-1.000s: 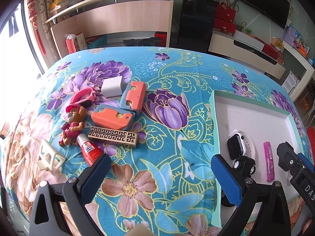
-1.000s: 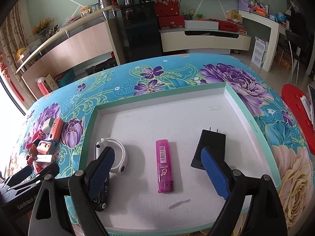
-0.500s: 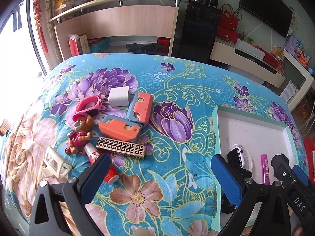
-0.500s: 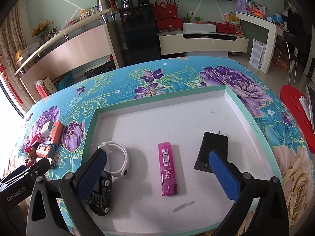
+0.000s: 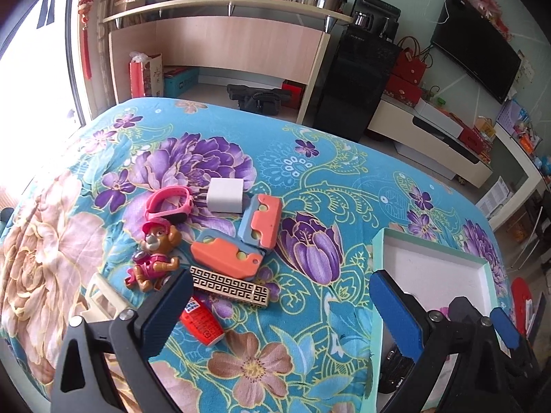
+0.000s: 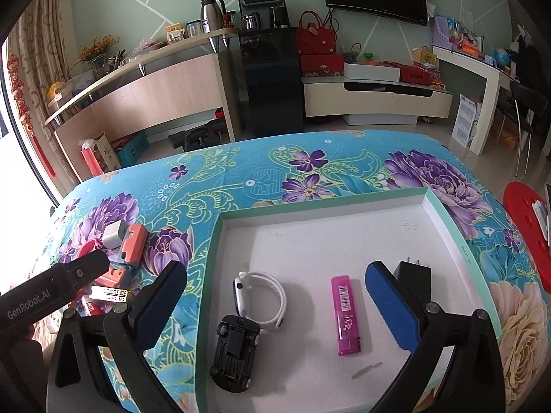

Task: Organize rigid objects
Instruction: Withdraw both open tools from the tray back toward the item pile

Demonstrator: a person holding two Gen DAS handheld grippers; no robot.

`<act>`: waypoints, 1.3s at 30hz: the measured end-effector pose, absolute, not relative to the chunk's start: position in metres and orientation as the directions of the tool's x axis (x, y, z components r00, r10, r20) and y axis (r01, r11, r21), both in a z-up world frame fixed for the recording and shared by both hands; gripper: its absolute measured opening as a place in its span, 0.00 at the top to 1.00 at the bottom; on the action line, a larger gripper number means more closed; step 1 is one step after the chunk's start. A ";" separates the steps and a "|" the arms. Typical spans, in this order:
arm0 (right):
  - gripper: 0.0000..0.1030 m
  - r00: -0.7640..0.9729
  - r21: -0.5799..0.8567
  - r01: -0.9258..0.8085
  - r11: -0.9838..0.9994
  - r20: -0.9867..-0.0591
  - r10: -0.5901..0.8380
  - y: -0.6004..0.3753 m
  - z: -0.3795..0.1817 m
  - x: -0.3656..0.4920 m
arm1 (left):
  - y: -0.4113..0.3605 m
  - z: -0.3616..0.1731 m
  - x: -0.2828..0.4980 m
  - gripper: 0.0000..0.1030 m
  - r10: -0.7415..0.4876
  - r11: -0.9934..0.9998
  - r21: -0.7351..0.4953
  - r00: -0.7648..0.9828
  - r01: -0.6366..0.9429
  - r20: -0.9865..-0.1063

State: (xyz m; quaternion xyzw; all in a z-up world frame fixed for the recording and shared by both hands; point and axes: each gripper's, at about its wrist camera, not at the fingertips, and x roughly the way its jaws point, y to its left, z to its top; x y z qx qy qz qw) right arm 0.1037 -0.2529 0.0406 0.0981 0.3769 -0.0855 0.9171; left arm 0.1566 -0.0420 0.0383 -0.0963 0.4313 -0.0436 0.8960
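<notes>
Tray floor is bare across its upper half. Lower half is crowded – toy car, white watch, pink lighter, black charger, w/ narrow lanes between. In the left wrist view, a toy cluster fills centre-left of the cloth – bare cloth lies btwn it and the tray.

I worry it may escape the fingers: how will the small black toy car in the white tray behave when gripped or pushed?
The small black toy car lies upside down in the white tray, wheels up, so it will probably slide rather than roll. It looks like hard plastic, likely stiff and light. Its curved body might slip between flat pads.
</notes>
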 end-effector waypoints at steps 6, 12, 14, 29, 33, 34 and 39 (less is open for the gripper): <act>0.00 0.699 0.139 0.171 0.975 -0.715 -0.021 -0.223 0.046 0.116 | 0.005 0.043 0.152 0.00 -0.020 0.976 -0.155 0.653 -0.150 -0.757; 0.00 0.698 0.166 0.106 0.980 -0.714 0.046 -0.191 0.048 0.132 | 0.051 0.045 0.145 0.00 0.024 0.960 -0.163 0.646 -0.228 -0.763; 0.00 0.689 0.171 0.085 0.982 -0.722 0.066 -0.179 0.044 0.138 | 0.063 0.045 0.143 0.00 0.017 0.956 -0.175 0.641 -0.235 -0.768; 0.00 0.561 0.194 -0.080 0.978 -0.802 0.205 -0.098 -0.006 0.162 | 0.135 0.009 0.136 0.00 -0.029 0.914 -0.245 0.549 -0.324 -0.835; 0.00 0.518 0.191 -0.111 0.975 -0.826 0.220 -0.084 -0.021 0.163 | 0.133 -0.006 0.138 0.00 -0.052 0.919 -0.239 0.504 -0.313 -0.862; 0.00 0.510 0.188 -0.118 0.975 -0.831 0.222 -0.081 -0.024 0.162 | 0.131 -0.008 0.139 0.00 -0.061 0.922 -0.239 0.496 -0.304 -0.866; 0.00 0.489 0.165 -0.158 0.974 -0.843 0.222 -0.066 -0.031 0.162 | 0.121 -0.017 0.144 0.00 -0.088 0.934 -0.237 0.470 -0.268 -0.878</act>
